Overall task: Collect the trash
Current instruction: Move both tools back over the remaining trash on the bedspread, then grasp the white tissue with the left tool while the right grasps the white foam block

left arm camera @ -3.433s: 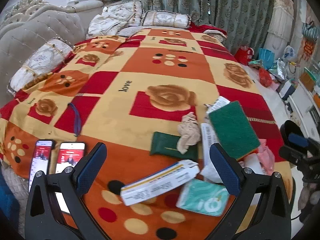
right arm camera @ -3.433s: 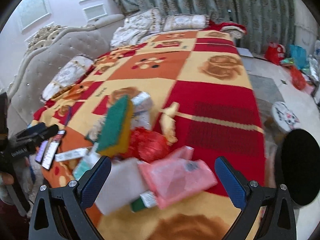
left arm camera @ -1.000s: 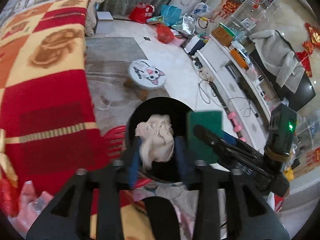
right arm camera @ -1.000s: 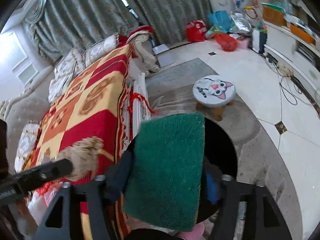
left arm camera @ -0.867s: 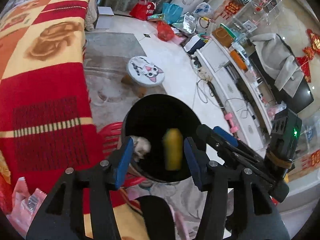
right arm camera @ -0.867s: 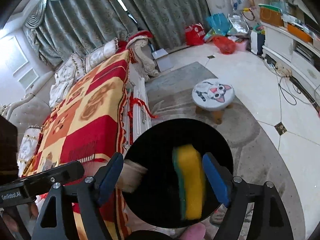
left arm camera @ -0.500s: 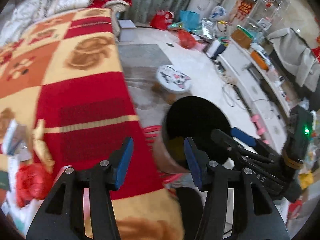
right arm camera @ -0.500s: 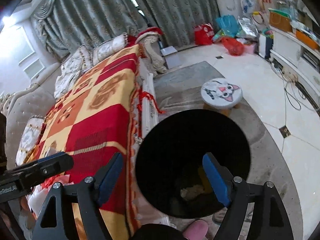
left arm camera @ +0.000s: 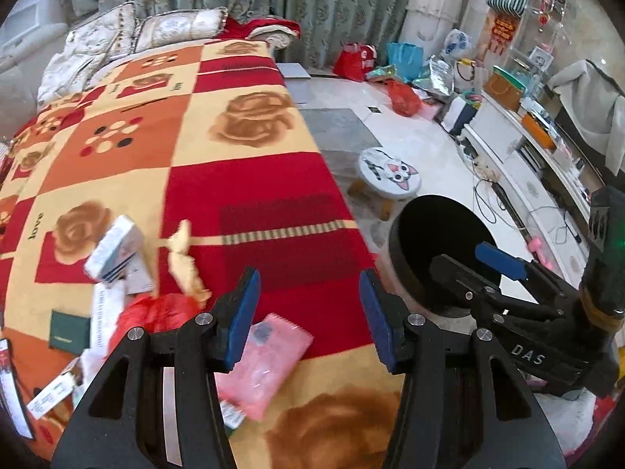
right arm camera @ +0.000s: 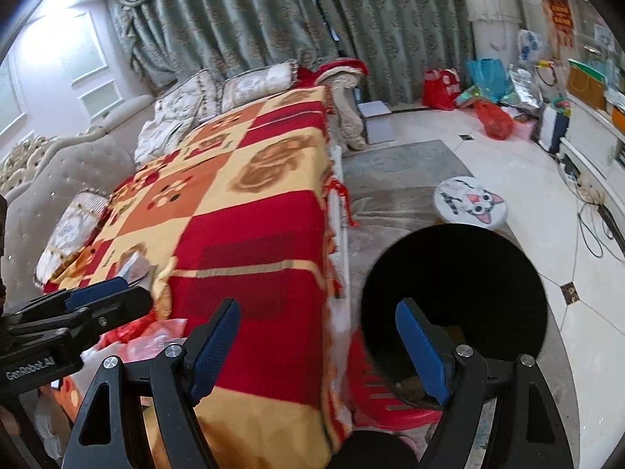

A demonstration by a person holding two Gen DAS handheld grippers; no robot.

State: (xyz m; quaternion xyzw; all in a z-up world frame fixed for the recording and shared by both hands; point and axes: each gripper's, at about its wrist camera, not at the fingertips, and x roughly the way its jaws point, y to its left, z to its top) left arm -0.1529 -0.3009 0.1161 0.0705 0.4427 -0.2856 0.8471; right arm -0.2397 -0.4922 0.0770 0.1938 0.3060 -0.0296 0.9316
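Note:
My left gripper point(left arm camera: 308, 289) is open and empty above the near edge of the red and orange blanket point(left arm camera: 273, 179). Just below its fingers lies a pink plastic bag point(left arm camera: 269, 359). A red bag point(left arm camera: 152, 312), a crumpled beige tissue point(left arm camera: 183, 258), a white box point(left arm camera: 113, 250) and a dark green packet point(left arm camera: 68, 330) lie to the left. My right gripper point(right arm camera: 318, 324) is open and empty, between the bed's edge and the black bin point(right arm camera: 390, 252). Inside the bin a yellow sponge point(right arm camera: 453, 330) and a beige rag point(right arm camera: 410, 383) show dimly. The bin point(left arm camera: 395, 250) stands right of the bed.
A red plastic stool point(right arm camera: 383, 398) sits under the bin. A small round cat-face stool point(right arm camera: 468, 199) stands on the floor beyond it. Cables point(right arm camera: 590, 226) and a low white cabinet point(left arm camera: 508, 144) line the right side. Bags point(left arm camera: 402, 97) pile up by the curtain. Phones point(left arm camera: 9, 383) lie at the blanket's left corner.
The beige rag and the green-and-yellow sponge dropped from the grippers into the bin. Both grippers then swung left, away from the bin toward the bed, and stand open.

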